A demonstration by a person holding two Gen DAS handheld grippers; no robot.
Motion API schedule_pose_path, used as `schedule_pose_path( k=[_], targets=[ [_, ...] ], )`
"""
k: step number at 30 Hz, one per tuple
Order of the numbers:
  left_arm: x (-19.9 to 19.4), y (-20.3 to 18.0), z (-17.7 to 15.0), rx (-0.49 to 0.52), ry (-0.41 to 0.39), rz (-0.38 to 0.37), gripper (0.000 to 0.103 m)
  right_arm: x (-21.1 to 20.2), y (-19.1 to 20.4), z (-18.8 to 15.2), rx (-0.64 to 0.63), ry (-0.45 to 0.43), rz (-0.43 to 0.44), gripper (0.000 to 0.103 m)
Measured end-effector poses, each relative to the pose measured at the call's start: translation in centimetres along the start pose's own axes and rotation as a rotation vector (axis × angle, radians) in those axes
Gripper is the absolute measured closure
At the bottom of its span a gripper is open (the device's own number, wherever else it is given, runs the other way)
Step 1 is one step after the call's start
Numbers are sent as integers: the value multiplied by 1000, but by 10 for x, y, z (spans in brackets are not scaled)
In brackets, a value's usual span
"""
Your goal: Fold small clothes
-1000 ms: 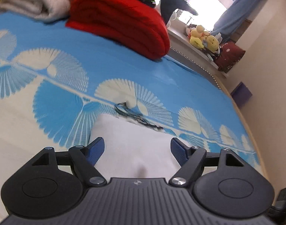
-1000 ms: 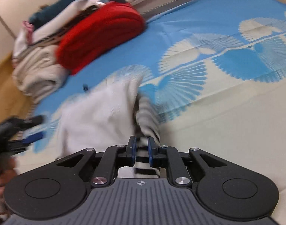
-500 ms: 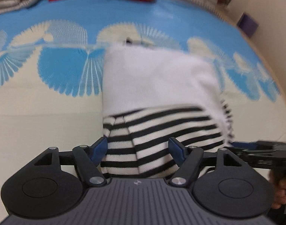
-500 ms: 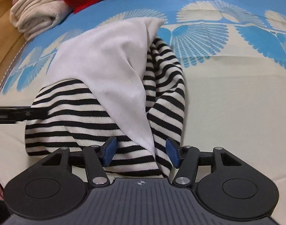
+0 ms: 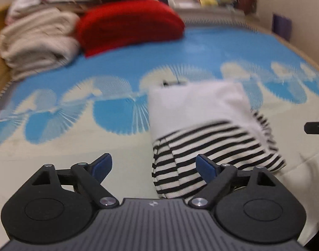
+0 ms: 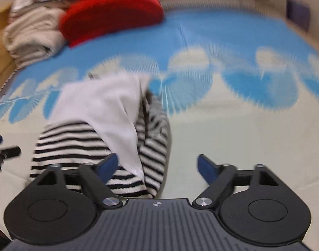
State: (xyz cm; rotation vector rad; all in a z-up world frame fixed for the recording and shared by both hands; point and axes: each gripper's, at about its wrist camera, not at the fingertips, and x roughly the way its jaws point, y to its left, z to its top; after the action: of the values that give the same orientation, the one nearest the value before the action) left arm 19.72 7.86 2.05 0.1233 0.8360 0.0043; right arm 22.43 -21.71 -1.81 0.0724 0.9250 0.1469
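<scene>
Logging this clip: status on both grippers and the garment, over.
Left gripper and right gripper: jaws opening, gripping nothing. Striped garment lies folded on the bedspread. Nothing in the way.

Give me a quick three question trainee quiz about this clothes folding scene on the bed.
1. True or false: the left hand-held gripper is clamped on the striped garment.
2. Which colour is the folded item beside the cream stack? A green, B red, C yellow.
3. Fill in: the garment's white part lies ___ its striped part.

Key: 1 false, its jaws are opening and the pads press on nothing. 2 B. 3 over.
</scene>
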Motion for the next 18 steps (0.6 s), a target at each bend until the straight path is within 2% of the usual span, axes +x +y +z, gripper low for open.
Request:
schedule_pose_path(
  k=[2, 5, 7, 10, 14, 18],
  targets=[
    [-30, -6, -10, -8, -53, 11, 0, -32, 6, -6, -34, -75, -39, 10],
    [-65, -20, -35, -37, -83, 11, 0, -68, 15, -26, -48, -124, -40, 4],
    [-76, -27, -49, -100, -84, 9, 0, -88, 22, -49, -52, -161, -42, 3],
    [-99, -38, -61, -174, -146, -24, 0, -105, 35, -72, -87, -194, -40, 1],
    [-99, -48, -76, -236, -79, -2, 0, -114, 51, -90, -133, -199, -34, 1],
    [-98, -58, -83, -241, -55, 18, 0, -109, 51, -95, -67, -147, -31, 1]
  ],
)
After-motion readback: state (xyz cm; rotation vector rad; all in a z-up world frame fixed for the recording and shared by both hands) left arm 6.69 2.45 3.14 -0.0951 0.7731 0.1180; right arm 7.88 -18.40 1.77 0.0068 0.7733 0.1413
